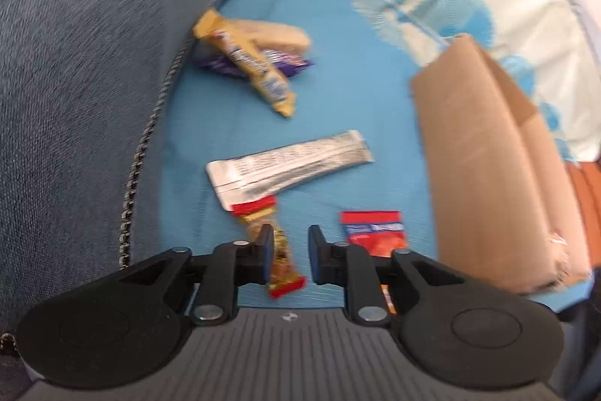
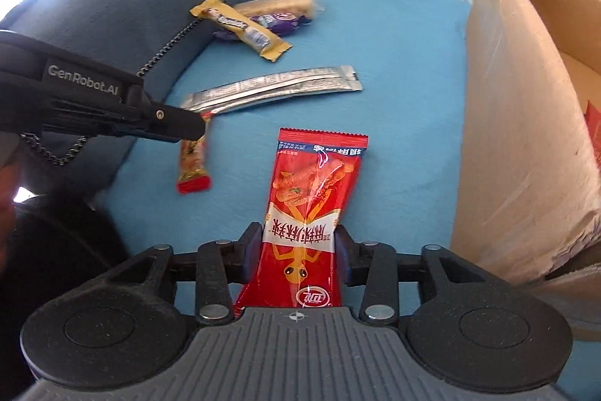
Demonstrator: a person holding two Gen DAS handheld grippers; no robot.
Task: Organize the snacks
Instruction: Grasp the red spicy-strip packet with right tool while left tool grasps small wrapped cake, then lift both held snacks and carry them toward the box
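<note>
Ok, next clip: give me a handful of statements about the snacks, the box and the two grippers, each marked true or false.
1. The right gripper has its fingers on either side of the red snack packet. True.
2. The cardboard box stands to the left of the snacks. False: it stands on their right.
3. The silver packet lies flat on the blue cover. True.
4. The left gripper carries the yellow bar. False: the bar lies far ahead in a small pile, and the open fingers are over a small gold and red snack.
5. The silver packet is inside the box. False: it lies outside, on the cover.
</note>
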